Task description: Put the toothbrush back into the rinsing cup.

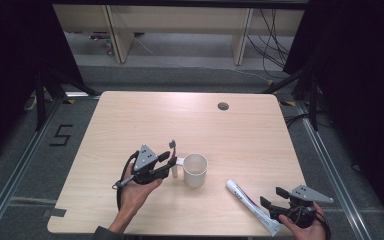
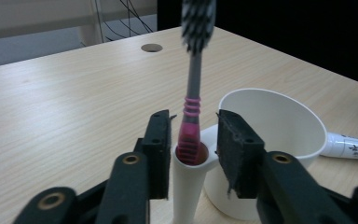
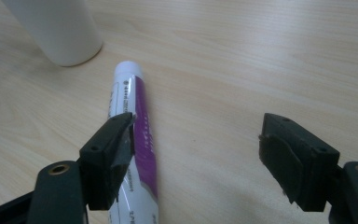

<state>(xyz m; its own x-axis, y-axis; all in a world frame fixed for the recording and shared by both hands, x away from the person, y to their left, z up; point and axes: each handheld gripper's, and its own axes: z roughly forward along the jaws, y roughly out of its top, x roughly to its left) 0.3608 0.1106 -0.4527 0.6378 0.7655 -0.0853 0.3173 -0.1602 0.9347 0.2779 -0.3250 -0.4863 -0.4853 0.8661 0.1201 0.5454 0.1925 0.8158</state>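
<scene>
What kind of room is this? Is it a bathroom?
Probably not a bathroom, more likely a lab or workshop. A bare wooden table stands on grey floor marked with a taped number 5, black curtains hang at the sides, and loose cables trail behind.

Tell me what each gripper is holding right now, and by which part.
Nothing is held. The left gripper stands open around the toothbrush, which stands in the cup's side holder. The right gripper is open beside the toothpaste tube on the table.
</scene>
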